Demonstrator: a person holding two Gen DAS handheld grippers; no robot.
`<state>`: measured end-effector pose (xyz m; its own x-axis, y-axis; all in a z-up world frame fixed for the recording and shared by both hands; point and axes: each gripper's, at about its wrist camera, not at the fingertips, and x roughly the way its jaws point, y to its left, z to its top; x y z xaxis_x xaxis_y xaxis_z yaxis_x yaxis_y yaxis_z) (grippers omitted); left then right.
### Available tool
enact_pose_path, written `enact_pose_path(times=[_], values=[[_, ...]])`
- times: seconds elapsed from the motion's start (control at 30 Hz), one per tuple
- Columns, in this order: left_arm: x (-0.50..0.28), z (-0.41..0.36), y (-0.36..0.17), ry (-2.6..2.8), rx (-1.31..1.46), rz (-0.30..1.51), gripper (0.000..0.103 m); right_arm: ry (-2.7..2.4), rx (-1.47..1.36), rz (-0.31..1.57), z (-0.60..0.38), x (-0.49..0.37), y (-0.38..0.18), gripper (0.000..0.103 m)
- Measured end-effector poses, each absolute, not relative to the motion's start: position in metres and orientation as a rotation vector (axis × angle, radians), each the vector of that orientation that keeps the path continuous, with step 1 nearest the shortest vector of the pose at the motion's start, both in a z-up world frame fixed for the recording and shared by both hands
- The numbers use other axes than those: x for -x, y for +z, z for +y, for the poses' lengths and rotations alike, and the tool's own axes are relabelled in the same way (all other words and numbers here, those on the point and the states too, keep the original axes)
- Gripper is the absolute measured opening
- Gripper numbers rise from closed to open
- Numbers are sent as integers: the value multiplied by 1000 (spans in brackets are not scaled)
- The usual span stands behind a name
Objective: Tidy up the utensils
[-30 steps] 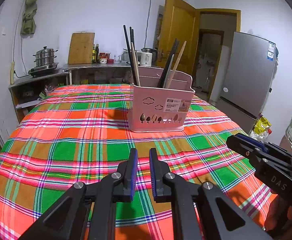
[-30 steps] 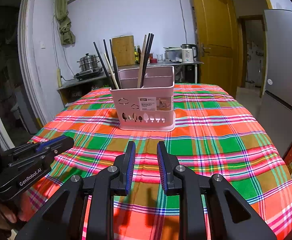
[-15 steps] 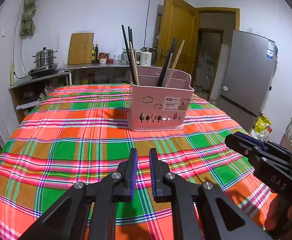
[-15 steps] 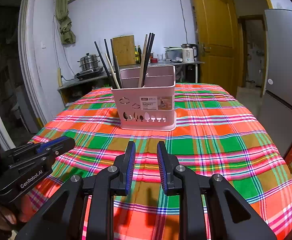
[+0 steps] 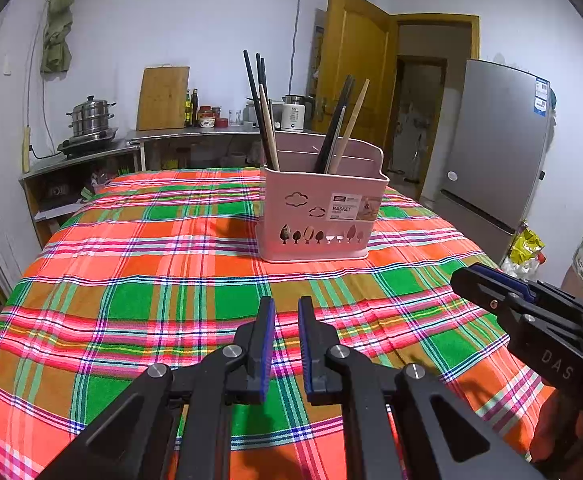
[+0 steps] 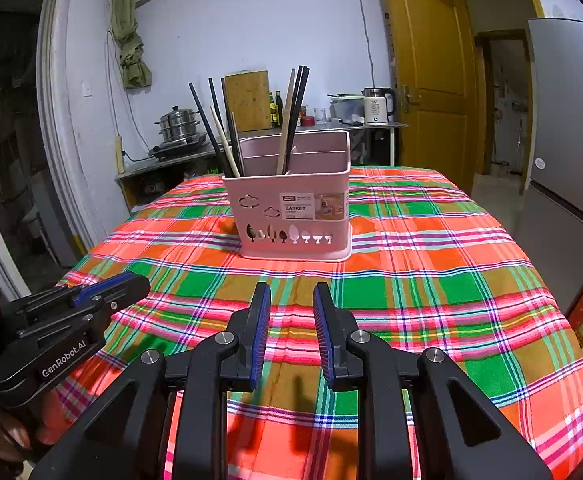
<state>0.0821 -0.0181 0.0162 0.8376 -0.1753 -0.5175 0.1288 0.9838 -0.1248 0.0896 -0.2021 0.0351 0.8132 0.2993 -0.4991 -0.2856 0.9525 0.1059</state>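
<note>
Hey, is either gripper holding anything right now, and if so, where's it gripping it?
Nothing is held. The left gripper and right gripper both hover empty over the tablecloth, short of the pink basket.

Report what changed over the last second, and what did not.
Almost nothing. In the left wrist view the pink plastic utensil basket sits slightly lower, so the left gripper tilted up a little. Neither it nor the right gripper took or released anything; both remain slightly open and empty above the plaid tablecloth.

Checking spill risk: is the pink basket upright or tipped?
Upright: the pink basket sits flat on the tablecloth, chopsticks standing inside.
</note>
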Motion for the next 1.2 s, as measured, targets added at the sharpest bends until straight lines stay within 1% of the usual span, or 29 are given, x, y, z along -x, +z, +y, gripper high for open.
enact_pose_path(times=[1.2], values=[[-83, -23, 16, -126, 55, 568, 11, 312, -28, 538, -202, -90, 35, 23]])
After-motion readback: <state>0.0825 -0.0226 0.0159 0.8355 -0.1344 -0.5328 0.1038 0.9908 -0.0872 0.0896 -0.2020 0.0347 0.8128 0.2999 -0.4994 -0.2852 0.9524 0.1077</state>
